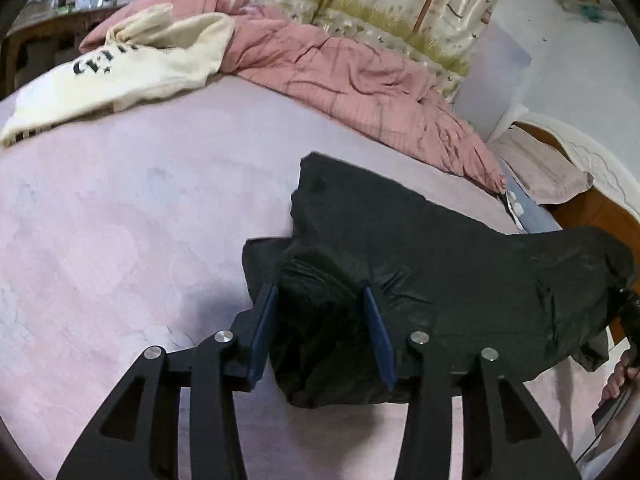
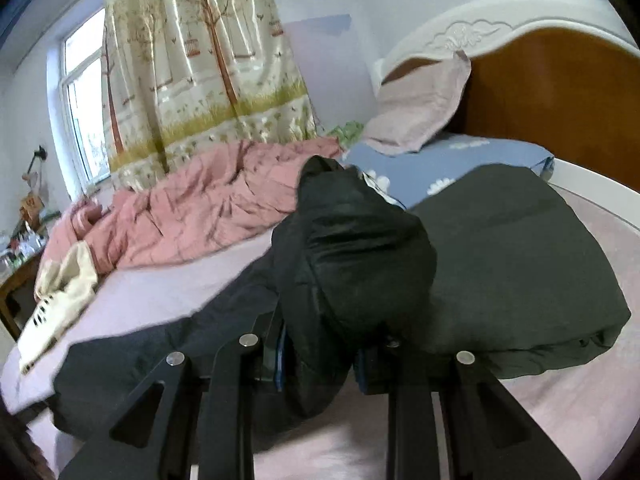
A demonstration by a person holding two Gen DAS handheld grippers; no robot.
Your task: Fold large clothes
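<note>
Two grippers on one black jacket (image 1: 420, 264), which lies mid-bed on the pink sheet (image 1: 120, 240). Left gripper (image 1: 322, 320): jaws spread wide, a bunched lump of fabric sitting btwn the blue pads (image 1: 262, 336), not pinched as far as I can see. Right gripper (image 2: 320, 364): fabric bulges up through the gap, pads mostly buried, so can't tell if it's clamped or just straddling. Risk, imo: slick, puffy shell, so if either closes on the bulge only, one layer slides out and the fold goes lopsided; a lift w/ uneven hold drags it toward the pink quilt (image 1: 352, 76) or bed edge. Cream sweatshirt (image 1: 120, 68) sits well apart, no snag there. Containers: none visible, nothing to report inside any.
</note>
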